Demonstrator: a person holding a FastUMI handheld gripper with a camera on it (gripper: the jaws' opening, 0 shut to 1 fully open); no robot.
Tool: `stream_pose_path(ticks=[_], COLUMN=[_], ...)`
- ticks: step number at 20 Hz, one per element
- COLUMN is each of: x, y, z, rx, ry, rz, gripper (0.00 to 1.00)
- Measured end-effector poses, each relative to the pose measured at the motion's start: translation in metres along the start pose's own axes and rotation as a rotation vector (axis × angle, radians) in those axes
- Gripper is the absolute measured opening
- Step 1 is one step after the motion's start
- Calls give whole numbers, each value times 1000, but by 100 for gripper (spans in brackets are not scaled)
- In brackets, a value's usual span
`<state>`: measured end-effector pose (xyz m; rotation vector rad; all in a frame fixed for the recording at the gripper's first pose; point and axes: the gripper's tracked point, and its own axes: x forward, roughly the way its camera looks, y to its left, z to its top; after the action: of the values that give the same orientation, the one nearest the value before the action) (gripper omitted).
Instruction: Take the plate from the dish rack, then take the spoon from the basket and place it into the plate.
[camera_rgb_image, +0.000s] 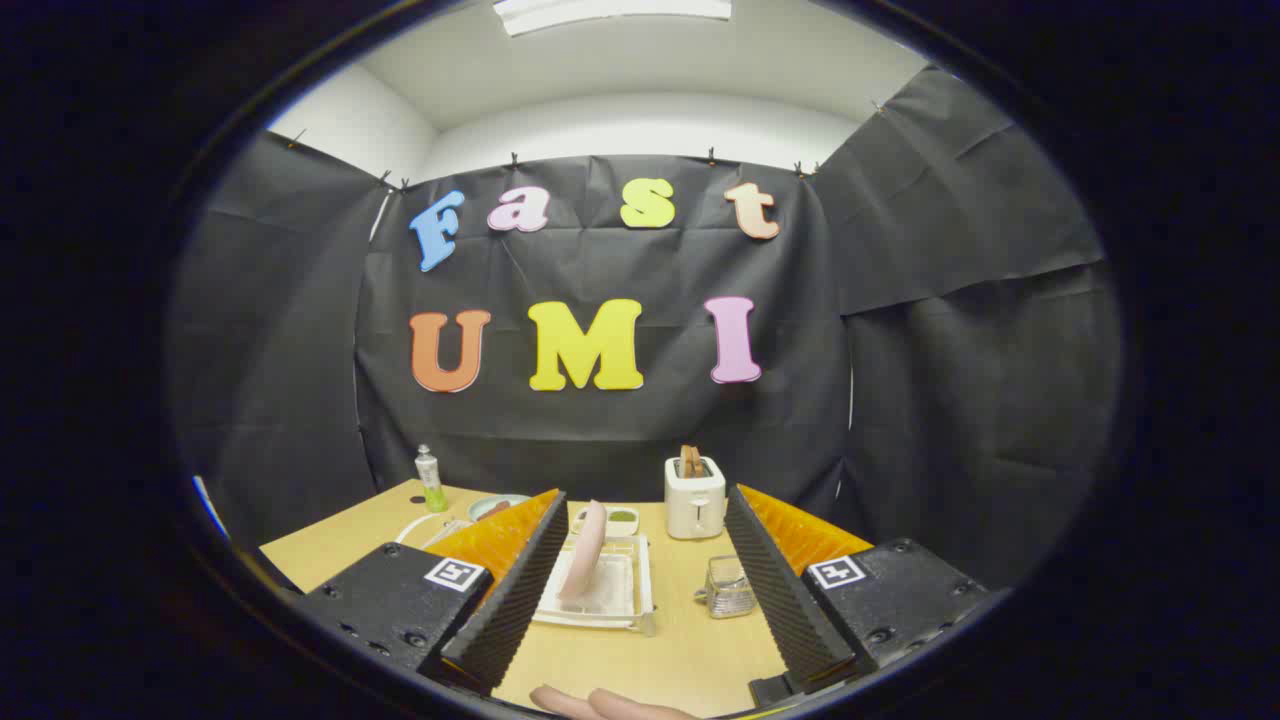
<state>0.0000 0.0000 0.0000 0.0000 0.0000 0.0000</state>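
Note:
A pink plate (585, 550) stands on edge in a white dish rack (630, 600) on the wooden table (680, 650). The rack lies between my fingers, nearer the left one, a short way ahead. My gripper (645, 495) is open and holds nothing. A small wire basket (728, 587) sits right of the rack, close to the inner side of the right finger (775, 580). I cannot make out the spoon inside it.
A white toaster (695, 497) with bread slices stands beyond the basket. A small dish with green contents (620, 517) sits behind the rack. A green bottle (431, 480) and a pale plate (497, 505) are at the far left. A person's fingers (600, 705) rest at the table's near edge.

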Motion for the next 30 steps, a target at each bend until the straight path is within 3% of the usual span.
stream_pose_path(ticks=[14, 21, 30], x=[14, 70, 172], y=[-8, -1, 48], z=[-16, -19, -47], rx=[6, -35, -89], ry=[67, 160, 558], rz=[15, -2, 50], gripper=[100, 100, 100])
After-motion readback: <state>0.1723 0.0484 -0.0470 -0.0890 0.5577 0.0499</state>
